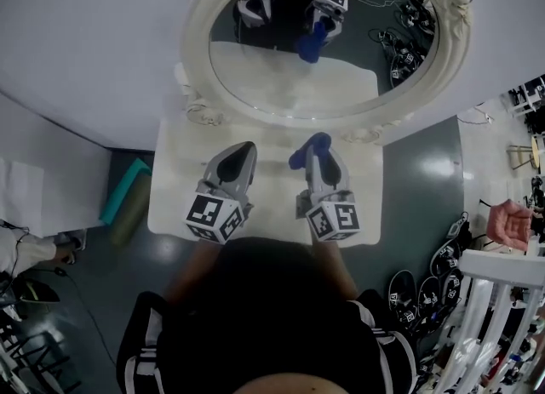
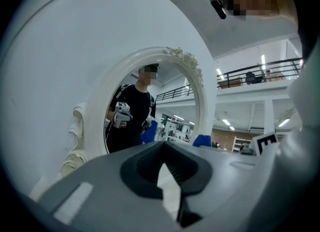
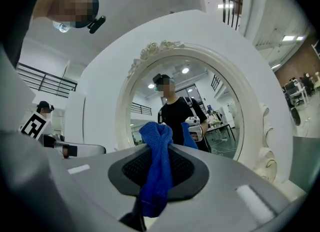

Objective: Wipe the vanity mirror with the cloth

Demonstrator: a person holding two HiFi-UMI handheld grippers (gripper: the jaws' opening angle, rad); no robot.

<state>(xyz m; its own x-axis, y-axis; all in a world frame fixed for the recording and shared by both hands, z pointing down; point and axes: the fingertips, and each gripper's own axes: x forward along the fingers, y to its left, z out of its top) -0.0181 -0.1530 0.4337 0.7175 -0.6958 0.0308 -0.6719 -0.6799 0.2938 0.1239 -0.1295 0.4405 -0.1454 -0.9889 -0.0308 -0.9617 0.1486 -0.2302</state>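
Over the vanity top, near the mirror, right gripper clamps the blue cloth. Left gripper jaws together, empty. Wiping prob. not begun. Next: raise cloth fwd, press flat on glass.

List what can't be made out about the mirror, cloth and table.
Cloth: its full extent; the shut jaws of the right gripper cover the rest in every view.
Mirror: smears, too small in the head view; its lower rim, behind the left gripper and the right one in their own views.
Table: near edge's middle, behind the person in the head view.
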